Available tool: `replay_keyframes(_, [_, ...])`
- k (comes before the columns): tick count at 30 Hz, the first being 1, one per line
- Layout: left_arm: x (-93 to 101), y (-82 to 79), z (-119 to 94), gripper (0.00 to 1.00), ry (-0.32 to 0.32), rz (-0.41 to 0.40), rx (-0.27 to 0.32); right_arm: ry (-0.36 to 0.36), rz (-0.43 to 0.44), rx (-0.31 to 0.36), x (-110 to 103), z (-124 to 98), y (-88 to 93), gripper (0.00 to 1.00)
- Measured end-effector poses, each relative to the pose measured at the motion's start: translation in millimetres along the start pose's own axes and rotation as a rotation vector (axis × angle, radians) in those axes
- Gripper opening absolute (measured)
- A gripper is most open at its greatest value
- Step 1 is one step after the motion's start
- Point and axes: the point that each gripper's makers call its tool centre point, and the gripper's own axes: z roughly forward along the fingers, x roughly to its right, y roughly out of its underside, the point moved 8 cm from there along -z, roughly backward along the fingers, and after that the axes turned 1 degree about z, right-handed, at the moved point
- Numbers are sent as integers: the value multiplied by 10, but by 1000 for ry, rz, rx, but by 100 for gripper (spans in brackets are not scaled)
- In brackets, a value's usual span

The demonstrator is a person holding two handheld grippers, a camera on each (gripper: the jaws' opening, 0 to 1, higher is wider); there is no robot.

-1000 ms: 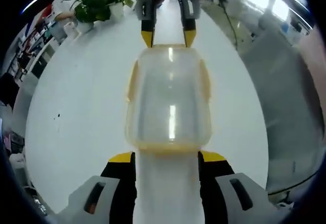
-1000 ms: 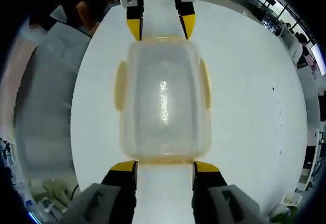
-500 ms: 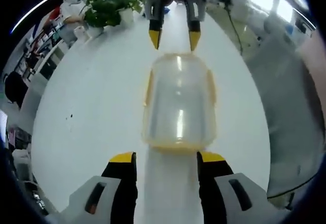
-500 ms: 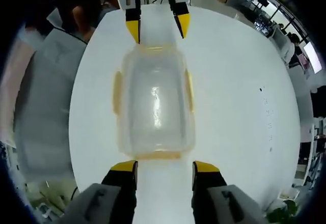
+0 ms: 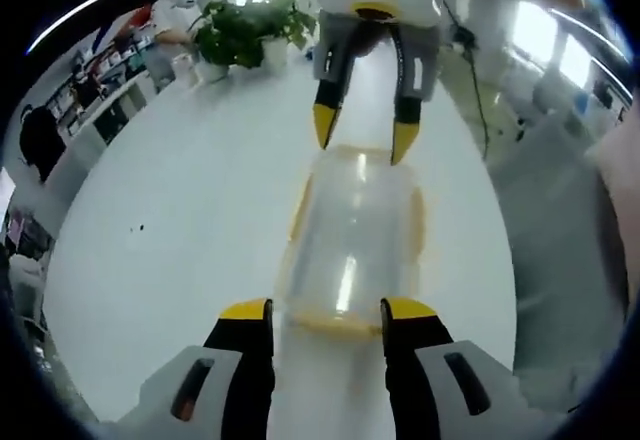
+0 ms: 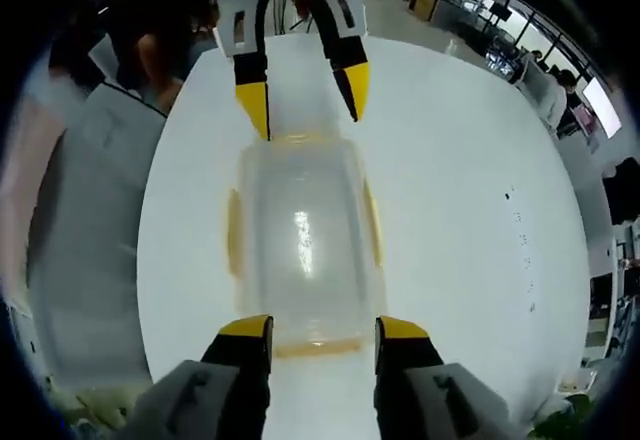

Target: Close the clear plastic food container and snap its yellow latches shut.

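Clear plastic container (image 5: pixel 352 250) is flanked endwise by both wide-open, empty grippers, left gripper (image 5: pixel 325 312) and right gripper (image 6: pixel 311 326).
If an end latch (image 6: pixel 312 342) is pressed off-centre, the container may be slid across the tabletop (image 6: pixel 450 220).

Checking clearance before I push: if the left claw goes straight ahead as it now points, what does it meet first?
Probably the near end of the clear plastic food container, at its yellow end latch between the open left claw tips; depth is uncertain.

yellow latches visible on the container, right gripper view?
4. One on each long side, one at the near end between the right claw's tips, one at the far end by the left claw.
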Motion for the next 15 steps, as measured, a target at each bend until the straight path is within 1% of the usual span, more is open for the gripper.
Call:
replay_keyframes(3, [18, -14, 29, 38, -7, -7, 18, -5, 24, 43, -18, 20, -38, 38])
replay_keyframes(5, [40, -16, 76, 38, -3, -10, 20, -5, 38, 59, -19, 39, -53, 37])
replay_keyframes(10, [90, -48, 149, 38, 10, 14, 19, -8, 26, 79, -42, 74, -102, 37])
replay_keyframes(15, [104, -99, 222, 38, 15, 10, 34, -22, 13, 109, -61, 115, -164, 37])
